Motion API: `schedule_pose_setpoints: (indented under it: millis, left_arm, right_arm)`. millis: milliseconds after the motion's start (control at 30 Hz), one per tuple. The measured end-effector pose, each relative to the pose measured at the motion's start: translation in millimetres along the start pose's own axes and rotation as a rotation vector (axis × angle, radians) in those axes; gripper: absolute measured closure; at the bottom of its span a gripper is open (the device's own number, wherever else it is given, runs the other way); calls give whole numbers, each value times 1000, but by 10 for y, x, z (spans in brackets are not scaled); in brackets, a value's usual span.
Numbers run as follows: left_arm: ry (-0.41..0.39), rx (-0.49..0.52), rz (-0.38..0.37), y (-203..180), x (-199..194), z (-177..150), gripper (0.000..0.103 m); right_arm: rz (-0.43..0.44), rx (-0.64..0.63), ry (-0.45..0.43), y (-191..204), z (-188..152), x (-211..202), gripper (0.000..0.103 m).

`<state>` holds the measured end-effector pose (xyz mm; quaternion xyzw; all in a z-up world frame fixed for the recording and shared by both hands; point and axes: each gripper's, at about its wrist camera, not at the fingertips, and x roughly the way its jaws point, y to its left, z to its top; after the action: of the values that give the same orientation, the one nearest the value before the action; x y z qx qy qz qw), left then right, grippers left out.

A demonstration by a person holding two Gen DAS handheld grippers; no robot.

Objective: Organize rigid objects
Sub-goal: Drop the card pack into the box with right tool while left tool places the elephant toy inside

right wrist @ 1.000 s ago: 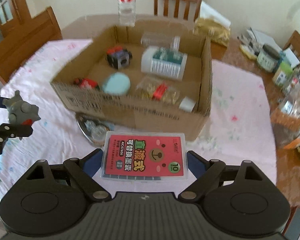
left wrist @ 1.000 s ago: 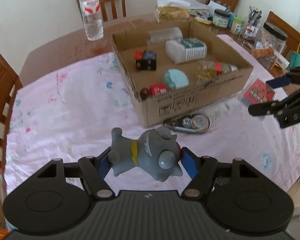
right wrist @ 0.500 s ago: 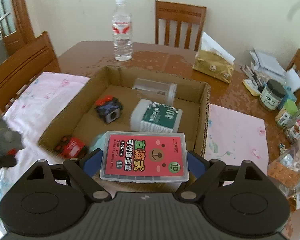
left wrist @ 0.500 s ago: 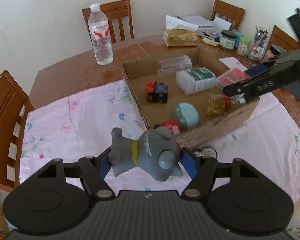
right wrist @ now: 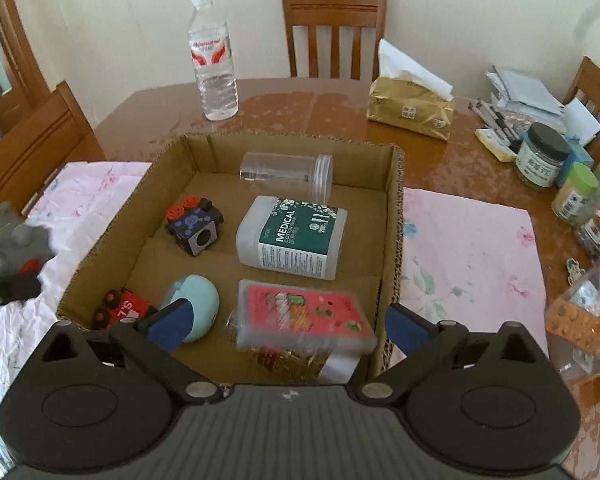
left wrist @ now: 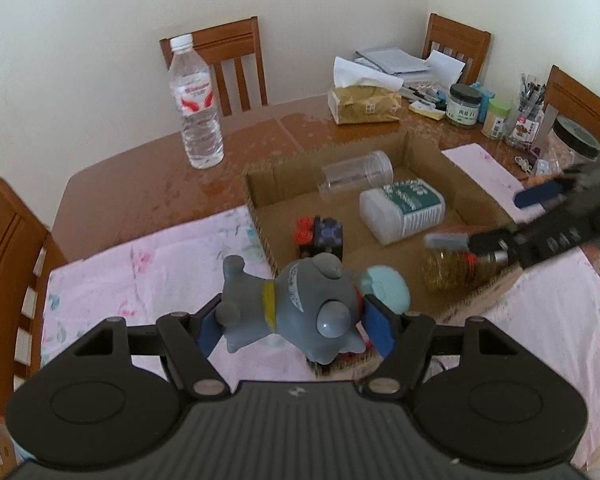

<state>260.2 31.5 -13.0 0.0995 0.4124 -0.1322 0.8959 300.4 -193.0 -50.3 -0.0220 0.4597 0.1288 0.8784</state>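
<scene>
Clamped between the blue pads of the left gripper [left wrist: 296, 326], a grey toy animal figure [left wrist: 300, 312] with a yellow collar is held over the near corner of the cardboard box [left wrist: 452, 164], its body lying crosswise between the fingers. In the right wrist view the right gripper [right wrist: 280, 326] is seen with its jaws just opened wide; its blue fingertips [right wrist: 172, 320] stand apart on either side of a red-labelled clear plastic case [right wrist: 304, 316], which is blurred and touched by neither pad. The case is seen over the near right part of the box floor, partly over a clear bottle of gold-coloured contents [right wrist: 292, 364]; whether it rests on that bottle cannot be told. Inside the box, a white medical cotton swab container [right wrist: 292, 236] is placed at about the centre, with an empty clear plastic jar [right wrist: 288, 172] on its side at 12 o'clock from it, a black fidget cube with red gears [right wrist: 194, 226] at 9 o'clock, and a pale blue round case [right wrist: 198, 300] and a small red toy car [right wrist: 120, 310] at about 7 o'clock. Outside the box, at 11 o'clock, a water bottle [right wrist: 212, 64] is stood upright on the wooden table [right wrist: 340, 104], and a gold tissue pack [right wrist: 412, 108] is set at 1 o'clock. A pink floral cloth [right wrist: 468, 240] is spread beside the box.
</scene>
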Motion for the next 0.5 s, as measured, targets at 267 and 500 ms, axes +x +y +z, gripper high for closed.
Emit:
schedule_pose_setpoints:
  millis: [267, 500]
  left_arm:
    - [29, -14, -52, -58, 438, 297, 32]
    - [58, -3, -78, -137, 807, 471, 32]
  right_arm:
    - [-41, 63, -35, 26, -191, -248, 0]
    - [-67, 103, -59, 26, -292, -416, 0]
